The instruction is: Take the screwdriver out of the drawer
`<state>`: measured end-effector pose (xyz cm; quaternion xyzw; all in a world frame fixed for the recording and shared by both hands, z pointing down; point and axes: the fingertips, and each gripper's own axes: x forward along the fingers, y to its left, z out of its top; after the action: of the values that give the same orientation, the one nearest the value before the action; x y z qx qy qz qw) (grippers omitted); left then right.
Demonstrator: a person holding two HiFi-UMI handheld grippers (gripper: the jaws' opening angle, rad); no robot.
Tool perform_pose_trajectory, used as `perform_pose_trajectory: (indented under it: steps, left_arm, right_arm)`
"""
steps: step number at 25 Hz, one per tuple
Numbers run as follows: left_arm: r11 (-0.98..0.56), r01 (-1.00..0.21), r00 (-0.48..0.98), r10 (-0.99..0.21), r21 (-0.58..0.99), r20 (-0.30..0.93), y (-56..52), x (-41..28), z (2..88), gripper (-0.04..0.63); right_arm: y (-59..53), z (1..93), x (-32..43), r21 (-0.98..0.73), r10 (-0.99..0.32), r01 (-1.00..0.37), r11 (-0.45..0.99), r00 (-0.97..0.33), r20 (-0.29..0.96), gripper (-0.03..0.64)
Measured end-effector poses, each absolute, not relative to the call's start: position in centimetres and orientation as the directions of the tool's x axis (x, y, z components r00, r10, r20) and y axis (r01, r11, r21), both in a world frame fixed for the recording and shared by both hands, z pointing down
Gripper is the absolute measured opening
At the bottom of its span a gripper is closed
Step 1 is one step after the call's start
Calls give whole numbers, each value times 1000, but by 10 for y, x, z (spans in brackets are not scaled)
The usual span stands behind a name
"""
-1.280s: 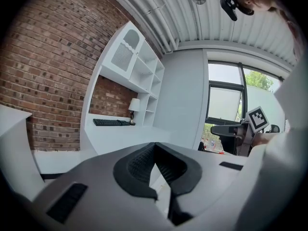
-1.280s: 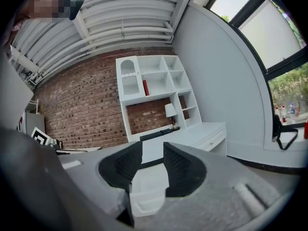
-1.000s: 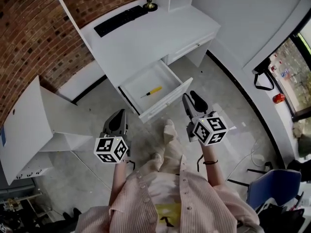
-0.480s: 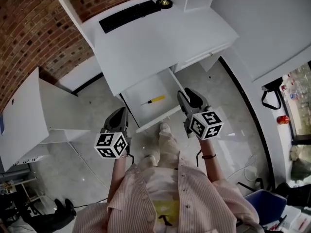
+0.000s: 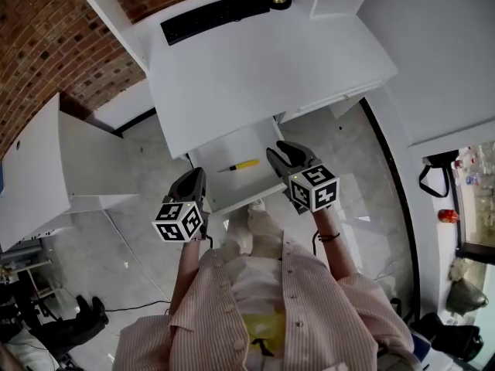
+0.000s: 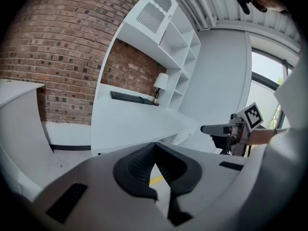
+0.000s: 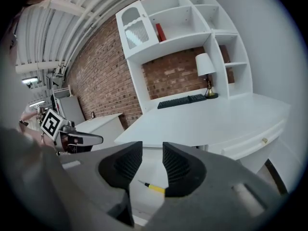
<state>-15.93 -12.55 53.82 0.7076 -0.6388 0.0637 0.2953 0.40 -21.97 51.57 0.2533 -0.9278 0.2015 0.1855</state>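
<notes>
Your right gripper has its jaws spread, with an open gap between the ribbed pads. Through that gap you see the screwdriver lying flat on the drawer floor. Its yellow handle sits under the right-hand pad and nothing is gripped. Your left gripper has its pads pressed together at the tips and holds nothing; only a sliver of yellow shows beneath them.

In the head view, what has changed over the last second is your right gripper. It was out in front of the drawer and now hangs over the right front part, just beside the handle end of the screwdriver. Your left gripper stays outside the front left corner. You have also stepped in toward the desk, so the drawer front now lies close below you.

The drawer is already open, so the reach looks nearly finished. What is left is probably lowering the spread jaws across the handle and closing on it.
</notes>
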Motion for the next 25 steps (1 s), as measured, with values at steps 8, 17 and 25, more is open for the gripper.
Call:
perform_pose_trajectory:
  steps: [8,17,25]
  left_arm:
    - [72,-933,132,-843,353,521,-148,-157,569,-2]
    - [127,-918,134,-793,376,595,-149,-164,607,-2]
    - [128,-894,201,-742,429,640,-153,-166,640,-2]
  right_arm:
    - [-236,560,-14,-280,-163,-372,885,-811,562,124]
    - [-230,616,-44,-258,40,-190,947,-730,683,124]
    - [-221,675,-54,-242,145,-88,966,-590,794,124]
